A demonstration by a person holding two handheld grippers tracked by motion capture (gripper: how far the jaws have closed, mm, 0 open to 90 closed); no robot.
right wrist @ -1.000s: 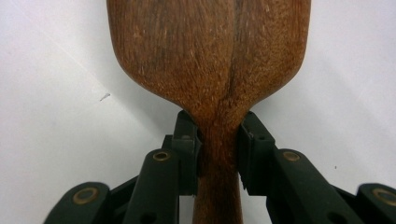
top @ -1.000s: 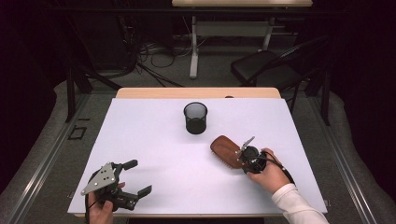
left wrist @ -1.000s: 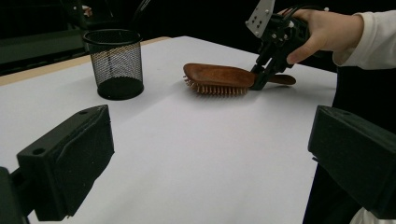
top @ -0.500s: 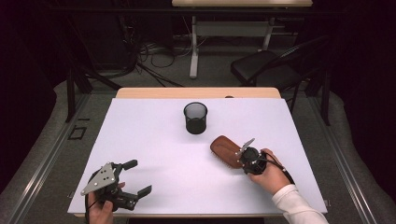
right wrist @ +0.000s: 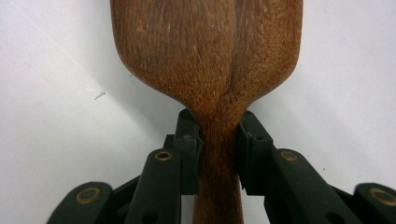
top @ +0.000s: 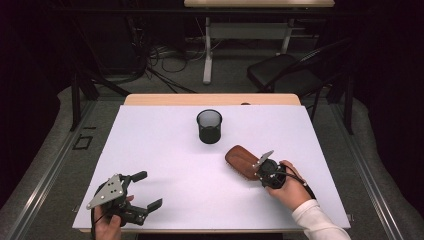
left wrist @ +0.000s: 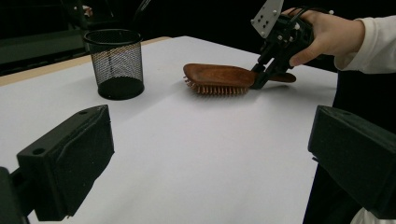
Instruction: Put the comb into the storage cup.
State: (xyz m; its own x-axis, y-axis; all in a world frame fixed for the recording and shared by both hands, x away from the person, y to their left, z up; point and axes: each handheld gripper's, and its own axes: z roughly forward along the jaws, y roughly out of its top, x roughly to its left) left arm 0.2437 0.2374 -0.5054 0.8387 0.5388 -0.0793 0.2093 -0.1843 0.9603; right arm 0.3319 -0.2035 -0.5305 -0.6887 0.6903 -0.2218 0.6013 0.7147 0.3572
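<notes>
Claws first: my right gripper (top: 256, 169) is squeezed tight on the thin handle of the wooden hairbrush (top: 242, 162). In the right gripper view I see both black pads (right wrist: 189, 140) pressing the handle from each side, and the wide brown head fills the top. The brush lies on the worktop (top: 165, 150) with its bristles down, near the right edge and a bit closer to the front edge than the back. Its head points toward the middle of the worktop.

My left gripper (top: 145, 191) sits by the front left corner, low over the worktop. Its jaws are spread wide and hold nothing. In the left gripper view I look between them and see the brush and the right hand (left wrist: 322, 35) far across the white top.

I see a black mesh cup (top: 209, 126) standing upright near the back edge, about in the middle. It stands well apart from the brush.

The worktop is a flat white sheet on a light wooden table (top: 210, 99). The room around it is dark. Behind the table I see a grey floor, tangled cables (top: 160, 65), a black chair (top: 287, 72) and the legs of another desk (top: 207, 50).
</notes>
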